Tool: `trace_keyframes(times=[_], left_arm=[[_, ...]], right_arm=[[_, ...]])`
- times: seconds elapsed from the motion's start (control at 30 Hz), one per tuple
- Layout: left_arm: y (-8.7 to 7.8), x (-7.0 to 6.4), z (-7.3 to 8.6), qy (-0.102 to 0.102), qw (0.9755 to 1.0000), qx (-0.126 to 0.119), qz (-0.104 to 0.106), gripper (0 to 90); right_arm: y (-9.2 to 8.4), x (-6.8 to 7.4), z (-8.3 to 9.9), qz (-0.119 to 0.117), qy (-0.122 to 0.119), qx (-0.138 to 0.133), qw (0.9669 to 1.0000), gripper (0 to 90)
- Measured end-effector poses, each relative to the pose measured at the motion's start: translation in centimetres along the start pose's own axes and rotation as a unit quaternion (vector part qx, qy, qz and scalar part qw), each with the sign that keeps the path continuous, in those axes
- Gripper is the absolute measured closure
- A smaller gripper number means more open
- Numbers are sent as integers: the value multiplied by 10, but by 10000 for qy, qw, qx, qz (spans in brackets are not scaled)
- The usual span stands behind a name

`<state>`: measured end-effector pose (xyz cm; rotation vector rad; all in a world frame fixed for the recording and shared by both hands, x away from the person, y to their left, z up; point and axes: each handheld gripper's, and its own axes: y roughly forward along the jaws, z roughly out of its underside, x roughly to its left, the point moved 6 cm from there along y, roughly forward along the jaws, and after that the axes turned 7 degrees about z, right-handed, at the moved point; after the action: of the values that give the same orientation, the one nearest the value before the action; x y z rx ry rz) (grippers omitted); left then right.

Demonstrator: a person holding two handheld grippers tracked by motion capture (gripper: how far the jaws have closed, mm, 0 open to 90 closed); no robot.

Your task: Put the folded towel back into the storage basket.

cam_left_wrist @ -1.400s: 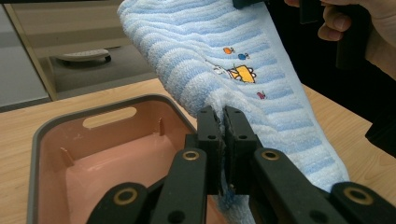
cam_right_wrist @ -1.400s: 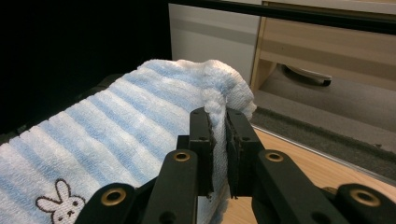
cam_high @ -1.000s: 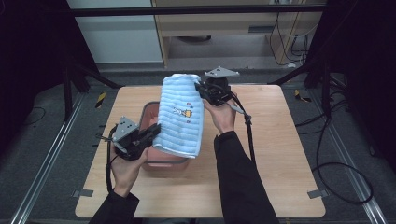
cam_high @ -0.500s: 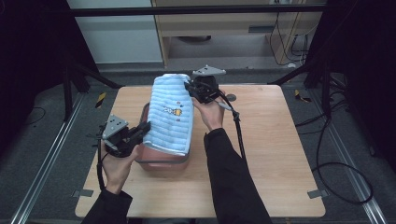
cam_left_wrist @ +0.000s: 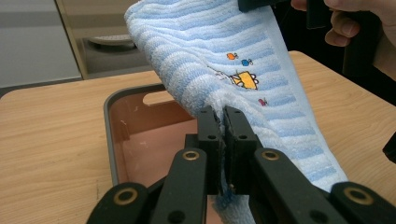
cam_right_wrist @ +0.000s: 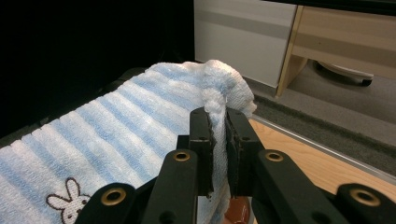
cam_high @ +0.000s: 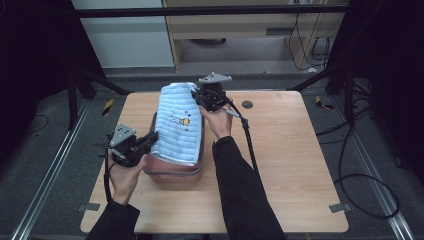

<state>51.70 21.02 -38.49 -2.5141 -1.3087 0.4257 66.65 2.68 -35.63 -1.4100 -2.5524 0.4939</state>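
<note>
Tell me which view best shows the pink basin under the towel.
The high view: the pink basin sits whole on the table, with the striped towel stretched above it. The left gripper view gives its rim, handle slot and inside; the right gripper view catches just a sliver below the jaws.

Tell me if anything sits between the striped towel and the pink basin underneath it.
Nothing visible does. The towel, pinched by both hand-held grippers, hangs over the open pink basin, whose visible inside looks bare in the left gripper view.
</note>
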Motion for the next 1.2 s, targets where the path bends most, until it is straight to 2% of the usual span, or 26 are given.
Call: trace_keyframes(times=[0.6, 0.9, 1.2], left_arm=[[17, 11, 26, 88, 9989, 422, -200, 863], [23, 9, 37, 114, 9980, 590, -187, 863], [25, 12, 48, 134, 9967, 757, -271, 863]], right_arm=[[30, 7, 28, -84, -101, 261, 9996, 828], [36, 8, 44, -126, -69, 384, 9992, 828], [41, 11, 62, -161, -85, 515, 9985, 827]])
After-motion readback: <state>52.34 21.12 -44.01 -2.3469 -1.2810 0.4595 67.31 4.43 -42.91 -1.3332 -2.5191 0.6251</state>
